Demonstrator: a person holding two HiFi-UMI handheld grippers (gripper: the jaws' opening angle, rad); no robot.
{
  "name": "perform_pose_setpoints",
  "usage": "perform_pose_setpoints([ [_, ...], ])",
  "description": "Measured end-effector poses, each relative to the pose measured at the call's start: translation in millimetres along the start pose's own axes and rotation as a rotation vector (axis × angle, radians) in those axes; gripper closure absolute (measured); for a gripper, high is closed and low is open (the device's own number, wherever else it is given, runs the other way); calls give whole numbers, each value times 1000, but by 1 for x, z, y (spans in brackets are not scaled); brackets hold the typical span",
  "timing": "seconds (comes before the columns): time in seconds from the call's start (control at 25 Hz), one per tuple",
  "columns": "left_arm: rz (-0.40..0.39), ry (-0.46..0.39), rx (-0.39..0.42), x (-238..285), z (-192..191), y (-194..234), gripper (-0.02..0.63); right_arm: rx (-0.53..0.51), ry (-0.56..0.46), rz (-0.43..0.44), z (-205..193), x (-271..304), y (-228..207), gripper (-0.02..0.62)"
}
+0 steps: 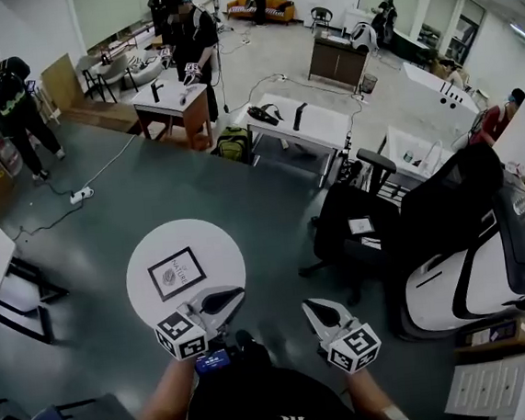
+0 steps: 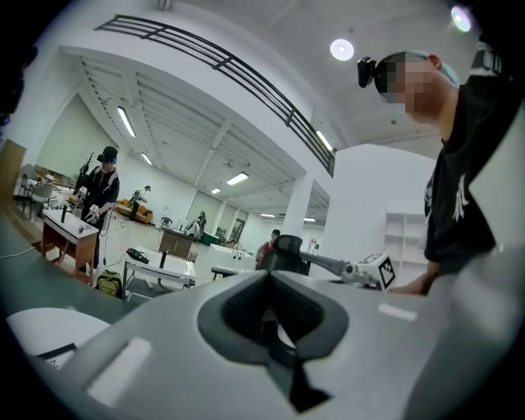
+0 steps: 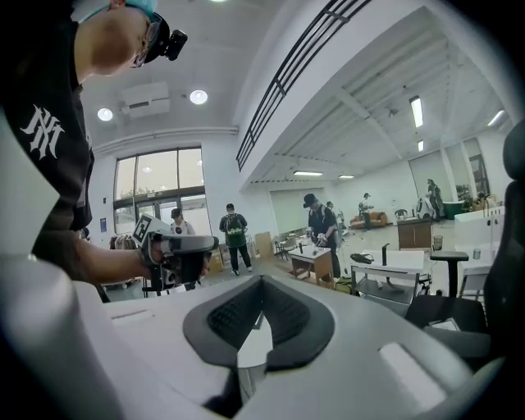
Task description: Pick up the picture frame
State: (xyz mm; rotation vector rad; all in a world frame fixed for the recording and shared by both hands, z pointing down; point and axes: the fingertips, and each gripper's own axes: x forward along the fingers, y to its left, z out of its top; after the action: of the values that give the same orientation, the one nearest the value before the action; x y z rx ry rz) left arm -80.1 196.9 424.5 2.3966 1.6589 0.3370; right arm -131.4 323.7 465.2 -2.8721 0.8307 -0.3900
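The picture frame [image 1: 176,274], black-edged with a white mat and a small print, lies flat on a small round white table [image 1: 201,243] just in front of me. My left gripper [image 1: 227,298] hovers over the table's near right edge, right of the frame and apart from it, its jaws shut on nothing. My right gripper [image 1: 317,311] hangs off the table to the right, over the floor, also shut and empty. In the left gripper view the shut jaws [image 2: 269,274] point level; the table [image 2: 37,326] and a frame corner [image 2: 57,354] show at lower left.
A black office chair [image 1: 361,227] and a large white and black seat [image 1: 475,262] stand to the right. A cardboard box [image 1: 492,335] lies at lower right. Farther off are work tables [image 1: 305,126], standing people [image 1: 192,36] and a power strip [image 1: 81,194] with cable on the floor.
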Motion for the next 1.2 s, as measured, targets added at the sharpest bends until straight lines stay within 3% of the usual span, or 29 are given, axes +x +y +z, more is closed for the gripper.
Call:
perform_pose_setpoints([
  [0.28, 42, -84, 3, 22, 39, 84, 603, -65, -7, 33, 46, 77, -42, 595],
  [0.52, 125, -128, -20, 3, 61, 149, 603, -100, 22, 115, 71, 160, -50, 595],
  [0.72, 254, -133, -35, -36, 48, 200, 603, -149, 47, 240, 77, 244, -30, 594],
  [1.2, 608, -188, -218, -130, 2, 275, 603, -205, 182, 586, 53, 394, 36, 581],
])
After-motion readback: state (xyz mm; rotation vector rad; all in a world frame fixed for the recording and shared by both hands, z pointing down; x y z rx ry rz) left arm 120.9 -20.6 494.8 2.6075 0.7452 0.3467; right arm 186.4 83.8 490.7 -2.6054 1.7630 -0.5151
